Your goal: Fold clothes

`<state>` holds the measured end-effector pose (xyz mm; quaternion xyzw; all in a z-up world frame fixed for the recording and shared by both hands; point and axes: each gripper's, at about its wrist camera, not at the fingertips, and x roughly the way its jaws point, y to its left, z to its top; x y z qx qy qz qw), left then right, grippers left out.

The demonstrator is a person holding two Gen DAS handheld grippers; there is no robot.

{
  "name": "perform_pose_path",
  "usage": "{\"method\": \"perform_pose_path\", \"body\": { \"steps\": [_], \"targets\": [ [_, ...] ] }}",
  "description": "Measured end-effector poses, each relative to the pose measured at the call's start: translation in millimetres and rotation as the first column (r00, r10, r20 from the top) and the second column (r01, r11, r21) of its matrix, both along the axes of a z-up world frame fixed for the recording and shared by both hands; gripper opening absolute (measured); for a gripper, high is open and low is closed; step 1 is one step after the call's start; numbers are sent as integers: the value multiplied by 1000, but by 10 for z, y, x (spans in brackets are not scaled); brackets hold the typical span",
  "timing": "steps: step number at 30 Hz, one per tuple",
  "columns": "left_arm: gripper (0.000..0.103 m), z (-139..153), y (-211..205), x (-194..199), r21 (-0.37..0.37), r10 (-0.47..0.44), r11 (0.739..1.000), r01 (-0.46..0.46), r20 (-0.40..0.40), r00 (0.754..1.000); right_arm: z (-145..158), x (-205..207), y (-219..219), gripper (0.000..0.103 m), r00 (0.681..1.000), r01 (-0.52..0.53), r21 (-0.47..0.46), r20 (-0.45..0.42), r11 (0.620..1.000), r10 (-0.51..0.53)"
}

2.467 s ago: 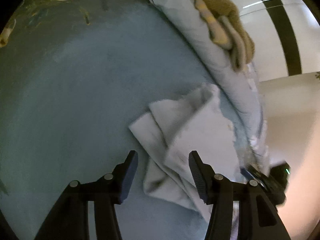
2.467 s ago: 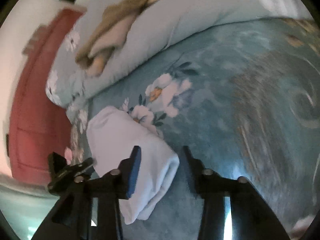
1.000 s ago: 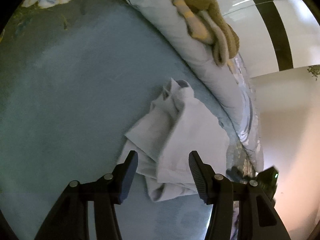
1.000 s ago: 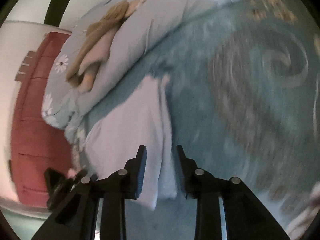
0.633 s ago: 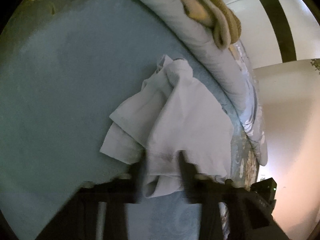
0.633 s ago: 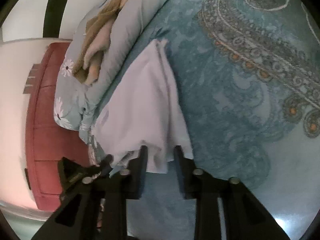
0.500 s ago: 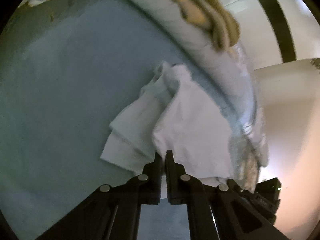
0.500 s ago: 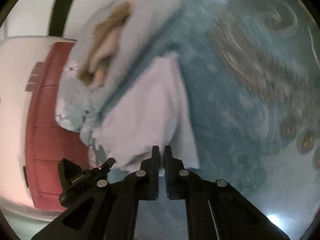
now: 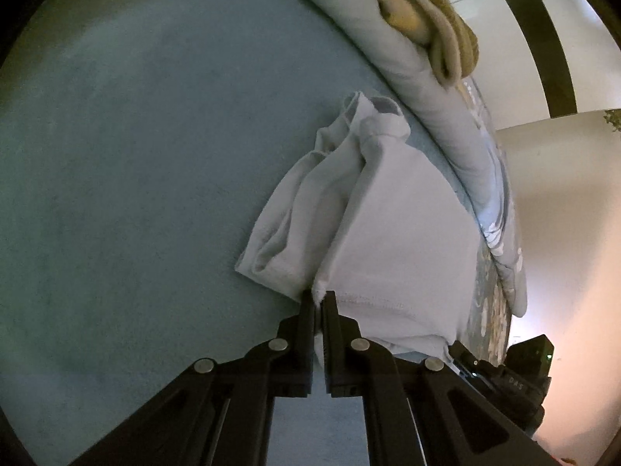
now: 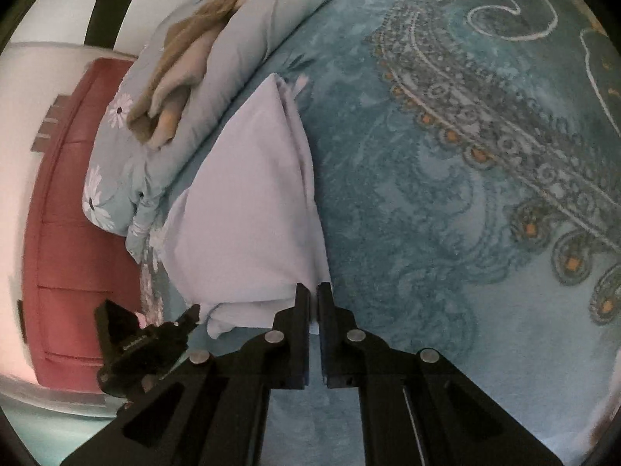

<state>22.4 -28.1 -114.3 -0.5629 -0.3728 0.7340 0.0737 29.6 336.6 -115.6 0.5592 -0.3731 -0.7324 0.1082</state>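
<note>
The left hand-held gripper (image 9: 320,298) is clamped on the near hemmed corner of the white garment (image 9: 392,240). The garment lies on the blue bed (image 9: 136,163), beside the rolled duvet (image 9: 407,54). The right hand-held gripper (image 10: 314,291) grips the garment's other near corner.

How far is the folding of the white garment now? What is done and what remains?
Done: the white garment lies on the blue bedspread, already doubled into layers beside the pillow. In hand: the left claw and right claw are each shut on a near corner of it. Left: probably carrying those corners over for another fold, then smoothing.
</note>
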Motion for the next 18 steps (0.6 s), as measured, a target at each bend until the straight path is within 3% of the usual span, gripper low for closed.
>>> {"method": "perform_pose_path", "body": {
  "steps": [3, 7, 9, 10, 11, 18],
  "targets": [
    [5, 15, -4, -3, -1, -27, 1000, 27, 4, 1000, 40, -36, -29, 6, 1000, -26, 22, 0, 999, 26],
    [8, 223, -76, 23, 42, -35, 998, 37, -46, 998, 194, -49, 63, 8, 997, -49, 0, -67, 999, 48],
    [29, 316, -130, 32, 29, -20, 999, 22, -64, 998, 255, -71, 152, 28, 993, -46, -16, -108, 999, 44],
    [36, 336, -150, 14, 15, -12, 1000, 13, -66, 998, 252, -108, 185, 43, 993, -35, -17, -111, 999, 33],
    [45, 354, -181, -9, -2, -4, 1000, 4, -67, 998, 229, -155, 231, 45, 994, -15, -40, -109, 999, 10],
    [49, 344, -326, -77, -11, 47, 999, -48, -42, 998, -85, -563, 341, 47, 995, 83, -111, -51, 990, -89]
  ]
}}
